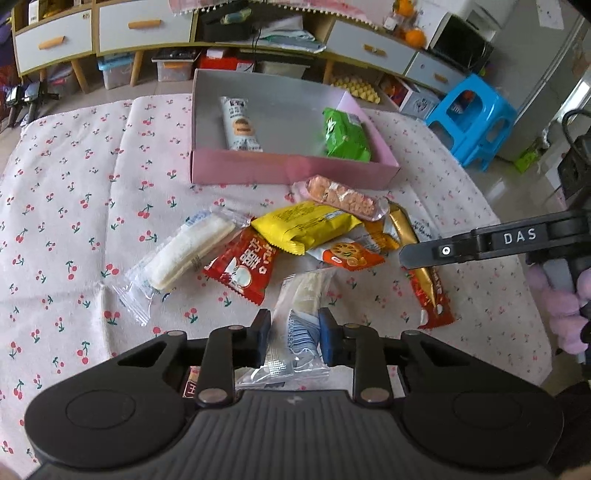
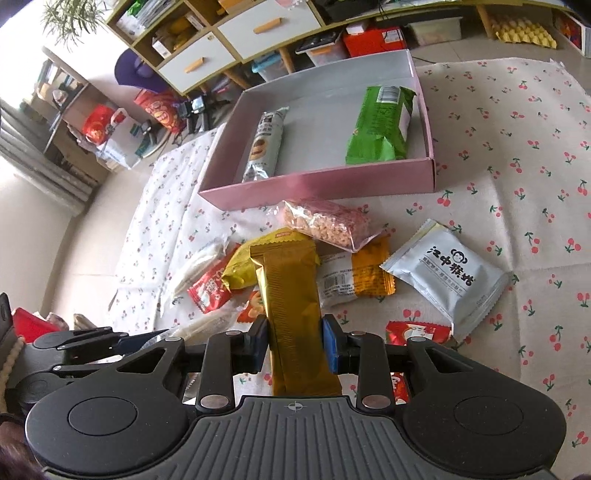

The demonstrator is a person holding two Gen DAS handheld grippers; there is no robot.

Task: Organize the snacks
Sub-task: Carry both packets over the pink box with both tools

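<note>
My left gripper [image 1: 293,325] is shut on a clear-wrapped white snack bar [image 1: 306,291], pinching its near end just above the cherry-print cloth. My right gripper [image 2: 293,328] is shut on a long gold packet [image 2: 288,280], held up over the pile; from the left wrist view it comes in from the right [image 1: 410,256]. Beyond the pile stands a pink box [image 1: 295,170] holding a green packet [image 1: 345,134] and a grey-white biscuit tube [image 1: 240,125]. Loose in the pile lie a yellow packet [image 1: 306,223], a red packet [image 1: 242,271] and a pink puffed bar [image 1: 340,195].
A grey packet with a monkey logo [image 2: 450,273] lies right of the pile. Another clear-wrapped white bar [image 1: 184,254] lies to the left. A blue stool [image 1: 472,118] and low drawer cabinets [image 1: 144,29] stand past the table's far edge.
</note>
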